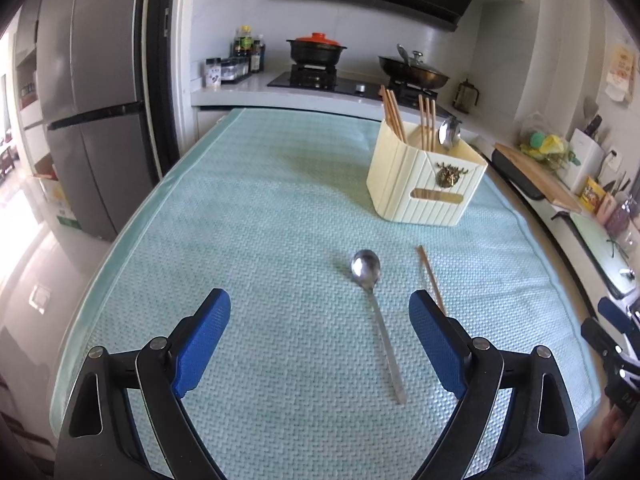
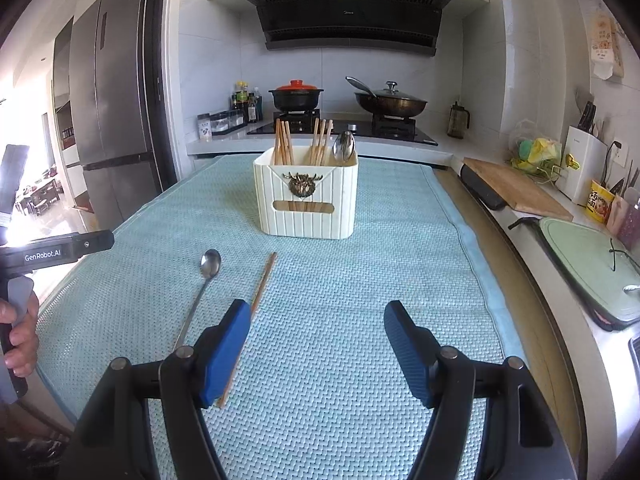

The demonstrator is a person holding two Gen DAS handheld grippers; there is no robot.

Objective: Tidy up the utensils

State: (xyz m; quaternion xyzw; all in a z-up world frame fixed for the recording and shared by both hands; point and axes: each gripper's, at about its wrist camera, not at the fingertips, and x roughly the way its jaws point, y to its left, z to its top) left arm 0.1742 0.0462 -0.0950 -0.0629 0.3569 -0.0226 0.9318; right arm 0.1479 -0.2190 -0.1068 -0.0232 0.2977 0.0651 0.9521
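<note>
A steel spoon [image 1: 376,312] [image 2: 202,284] lies on the pale green mat [image 1: 260,220] [image 2: 360,320], bowl pointing away. Beside it lies a wooden chopstick [image 1: 430,276] [image 2: 260,292]. A cream utensil holder [image 1: 424,184] [image 2: 306,200] stands farther back with chopsticks and a spoon upright in it. My left gripper [image 1: 320,328] is open above the mat; the spoon's handle lies between its blue fingers, untouched. My right gripper [image 2: 316,340] is open too, with bare mat between its fingers and the chopstick passing behind the left one.
A counter [image 2: 520,264] runs along the right with a wooden cutting board [image 2: 516,192], a green board [image 2: 592,256] and a knife block [image 2: 580,168]. A stove with a pot [image 2: 296,96] and a pan [image 2: 390,102] stands behind. A fridge [image 1: 92,120] is on the left.
</note>
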